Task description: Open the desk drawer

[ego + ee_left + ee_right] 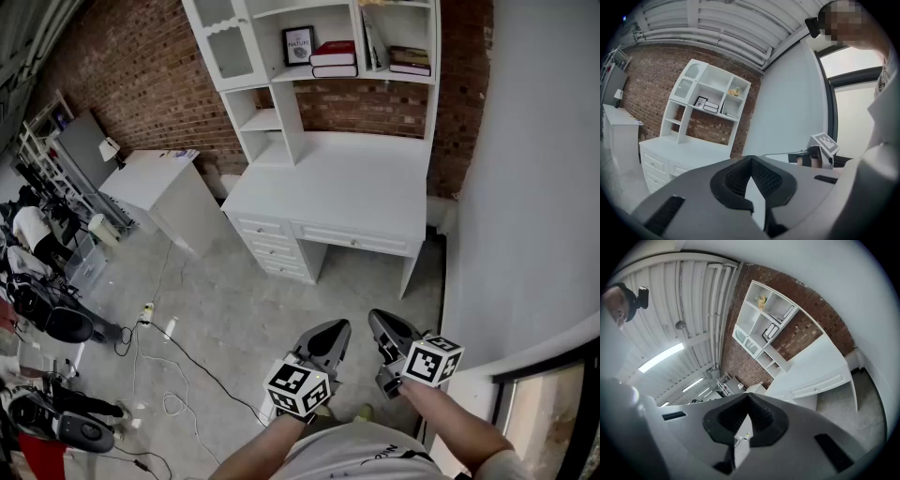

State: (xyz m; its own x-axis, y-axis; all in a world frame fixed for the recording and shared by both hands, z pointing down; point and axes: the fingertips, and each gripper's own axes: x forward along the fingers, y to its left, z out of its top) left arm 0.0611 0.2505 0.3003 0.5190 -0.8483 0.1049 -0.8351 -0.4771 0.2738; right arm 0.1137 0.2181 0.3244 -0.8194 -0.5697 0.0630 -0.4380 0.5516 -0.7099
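Observation:
A white desk (347,187) with a shelf hutch stands against the brick wall, well ahead of me. Its wide centre drawer (354,240) is closed and has a small knob. A stack of small drawers (272,246) on its left is closed too. My left gripper (336,326) and right gripper (378,319) hang side by side low in the head view, far from the desk, both shut and empty. In the left gripper view the gripper (751,159) points toward the desk (684,150). The right gripper (748,395) sees the centre drawer (820,383) from the side.
A low white cabinet (164,183) stands left of the desk. Cables (178,366) and a power strip (147,309) lie on the concrete floor. A white wall (534,187) runs along the right. Books (334,58) sit on the hutch shelves. Equipment crowds the far left.

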